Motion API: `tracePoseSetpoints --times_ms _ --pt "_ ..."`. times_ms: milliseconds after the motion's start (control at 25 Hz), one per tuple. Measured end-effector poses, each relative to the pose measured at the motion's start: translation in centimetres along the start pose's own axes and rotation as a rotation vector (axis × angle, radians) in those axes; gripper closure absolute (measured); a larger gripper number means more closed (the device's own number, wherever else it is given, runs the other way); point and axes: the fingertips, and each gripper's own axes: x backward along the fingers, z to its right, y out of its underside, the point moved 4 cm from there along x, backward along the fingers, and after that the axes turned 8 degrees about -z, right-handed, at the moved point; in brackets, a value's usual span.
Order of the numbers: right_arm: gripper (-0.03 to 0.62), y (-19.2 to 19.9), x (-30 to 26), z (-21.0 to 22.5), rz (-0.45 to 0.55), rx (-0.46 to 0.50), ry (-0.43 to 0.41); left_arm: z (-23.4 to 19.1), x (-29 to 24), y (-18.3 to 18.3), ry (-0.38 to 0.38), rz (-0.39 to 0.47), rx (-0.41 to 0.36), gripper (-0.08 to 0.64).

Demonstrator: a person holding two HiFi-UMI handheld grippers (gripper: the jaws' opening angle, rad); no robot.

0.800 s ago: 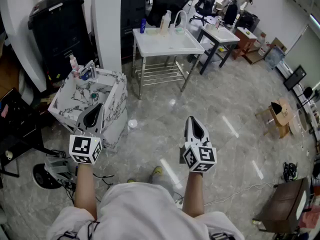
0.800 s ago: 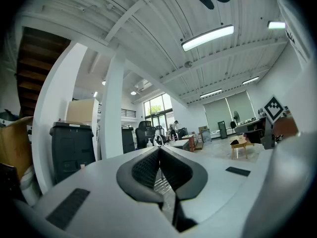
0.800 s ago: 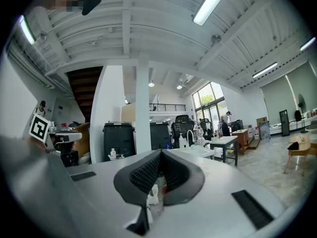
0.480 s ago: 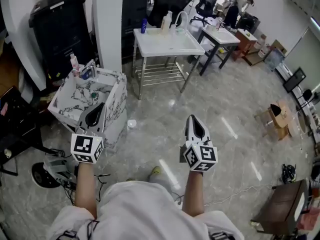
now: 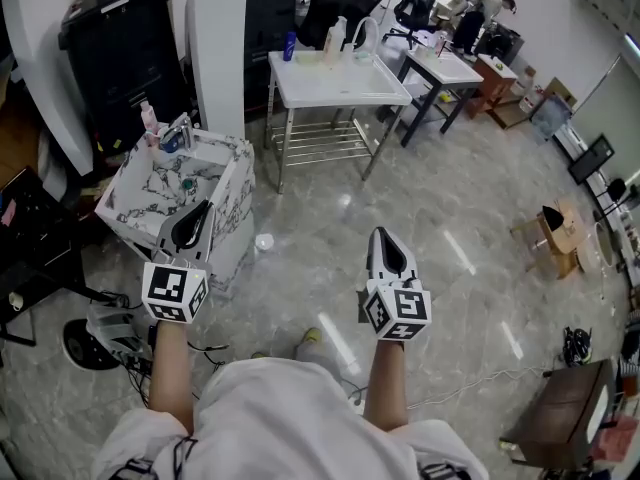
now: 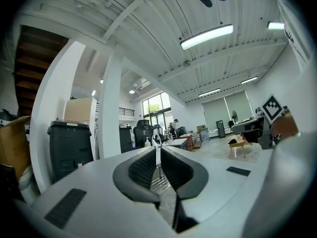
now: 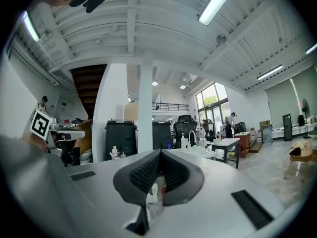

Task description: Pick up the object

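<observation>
Nothing shows which object the task means. My left gripper [image 5: 202, 208] is held at waist height, shut and empty, its tip over the near edge of a marble-patterned basin unit [image 5: 232, 183]. In the left gripper view the dark pads [image 6: 141, 170] meet with nothing between them. My right gripper [image 5: 384, 236] hangs over the bare floor, also shut and empty. Its pads [image 7: 148, 172] are closed together in the right gripper view. Small bottles [image 5: 150, 120] stand at the basin's back edge, and a small green item [image 5: 186, 182] lies inside it.
A white table [image 5: 340, 90] with a faucet and bottles stands ahead. A white pillar [image 5: 220, 48] and a black bin [image 5: 115, 43] are at the left. On the right are a small wooden stool [image 5: 555, 236] and a brown cabinet [image 5: 570, 408]. A white disc [image 5: 263, 241] lies on the floor.
The head view has drifted slightly. Both grippers stay shut and in about the same place in front of the body.
</observation>
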Motion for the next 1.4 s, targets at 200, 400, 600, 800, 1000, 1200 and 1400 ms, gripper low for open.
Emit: tracePoseSetpoints --times_ms 200,400,600,800,1000,1200,1400 --pt "0.588 0.4 0.4 0.3 0.000 -0.002 -0.001 0.7 0.1 0.0 0.010 -0.005 0.003 0.518" --pt "0.588 0.2 0.3 0.1 0.006 0.013 -0.015 1.1 -0.2 0.4 0.042 -0.043 0.004 0.468" --pt "0.588 -0.2 0.0 0.6 0.002 0.032 -0.012 1.0 -1.2 0.1 0.045 -0.043 0.015 0.459" --pt "0.588 0.1 -0.4 2.2 -0.002 0.023 -0.001 2.0 -2.9 0.1 0.062 -0.055 0.015 0.453" --pt "0.588 0.3 -1.4 4.3 -0.011 0.014 0.006 3.0 -5.1 0.5 0.072 -0.075 0.026 0.453" --pt "0.588 0.4 -3.2 6.6 -0.023 0.008 0.006 3.6 -8.0 0.4 0.076 -0.088 0.033 0.453" --pt "0.588 -0.4 -5.8 10.1 -0.018 0.004 0.001 4.6 -12.0 -0.5 0.073 -0.091 0.030 0.453"
